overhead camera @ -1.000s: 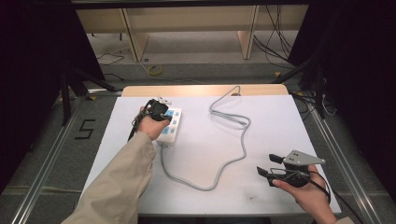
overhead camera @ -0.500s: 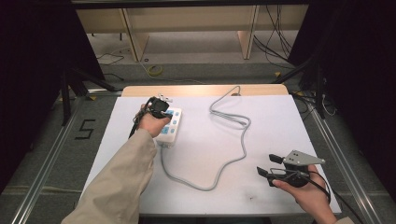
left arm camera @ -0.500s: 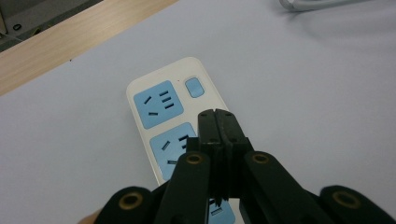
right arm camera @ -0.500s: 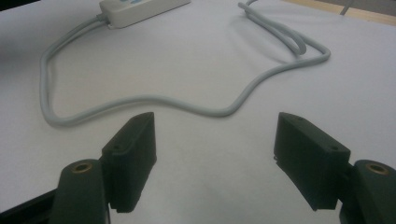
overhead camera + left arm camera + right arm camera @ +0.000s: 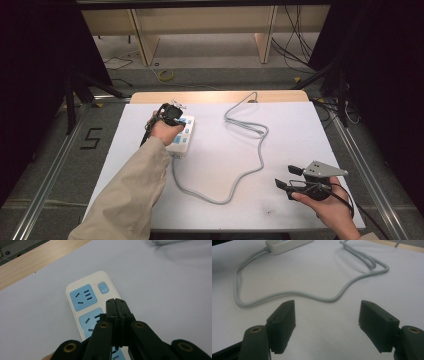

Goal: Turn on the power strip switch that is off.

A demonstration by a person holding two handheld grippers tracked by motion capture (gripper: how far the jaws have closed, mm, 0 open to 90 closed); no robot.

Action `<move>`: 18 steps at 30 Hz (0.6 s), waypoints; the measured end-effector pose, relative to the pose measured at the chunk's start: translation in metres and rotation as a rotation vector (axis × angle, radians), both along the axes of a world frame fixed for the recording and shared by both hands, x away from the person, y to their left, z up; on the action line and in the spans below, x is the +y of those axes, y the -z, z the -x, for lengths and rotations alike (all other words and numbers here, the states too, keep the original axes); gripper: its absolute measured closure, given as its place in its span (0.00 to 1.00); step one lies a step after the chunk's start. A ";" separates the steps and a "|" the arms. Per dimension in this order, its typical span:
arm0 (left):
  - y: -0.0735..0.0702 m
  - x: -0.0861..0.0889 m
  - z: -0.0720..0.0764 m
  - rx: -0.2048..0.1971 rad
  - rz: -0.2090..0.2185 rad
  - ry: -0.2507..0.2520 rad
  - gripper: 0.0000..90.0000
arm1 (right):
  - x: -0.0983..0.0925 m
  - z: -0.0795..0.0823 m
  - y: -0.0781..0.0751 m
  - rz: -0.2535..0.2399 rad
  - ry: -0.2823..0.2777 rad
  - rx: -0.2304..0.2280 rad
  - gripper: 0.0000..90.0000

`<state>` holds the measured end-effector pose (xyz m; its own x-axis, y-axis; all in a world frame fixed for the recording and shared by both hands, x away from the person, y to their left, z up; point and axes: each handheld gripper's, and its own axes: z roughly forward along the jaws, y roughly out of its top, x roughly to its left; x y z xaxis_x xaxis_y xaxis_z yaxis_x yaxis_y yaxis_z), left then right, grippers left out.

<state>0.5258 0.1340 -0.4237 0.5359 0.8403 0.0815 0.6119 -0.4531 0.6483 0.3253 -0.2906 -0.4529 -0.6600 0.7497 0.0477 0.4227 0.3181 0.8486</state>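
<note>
- One white power strip lies on the counter.
- One grey cable runs from it.
- Two blue socket panels and one blue switch show clearly in the left gripper view.
- Two tools: left tool, right tool.

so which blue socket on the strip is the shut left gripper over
The second socket from the switch end: the left gripper overlaps it, while the socket beside the switch lies fully uncovered.

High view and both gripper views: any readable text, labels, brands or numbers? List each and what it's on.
"5": dark mark on the grey floor left of the table, high view.
Power strip: no brand or lettering readable; only blue socket faces and a blue switch.
Left gripper, right gripper: no markings visible.
</note>
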 end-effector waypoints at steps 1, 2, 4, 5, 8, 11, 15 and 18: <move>0.000 0.000 0.000 0.002 -0.002 0.000 1.00 | 0.000 0.000 0.000 0.000 0.000 0.000 0.33; 0.000 0.000 -0.001 0.003 -0.003 0.000 1.00 | 0.000 0.000 0.000 0.000 0.000 0.001 0.33; -0.001 0.000 -0.001 0.006 -0.007 0.001 1.00 | 0.000 0.000 0.000 0.001 0.000 0.000 0.33; -0.002 0.000 -0.002 0.004 -0.005 -0.001 1.00 | 0.000 0.000 0.000 0.001 0.000 0.000 0.33; -0.004 -0.001 -0.004 0.008 -0.007 0.003 1.00 | 0.000 0.000 0.000 0.001 0.000 0.001 0.33; -0.006 -0.003 -0.005 0.006 -0.012 0.004 1.00 | 0.000 0.000 0.000 0.000 -0.001 0.001 0.33; -0.005 -0.004 -0.007 0.012 -0.015 0.004 1.00 | 0.000 0.000 0.000 0.000 -0.001 0.001 0.33; -0.003 -0.003 -0.009 0.022 -0.019 0.000 1.00 | 0.000 0.000 0.000 0.001 -0.001 0.002 0.33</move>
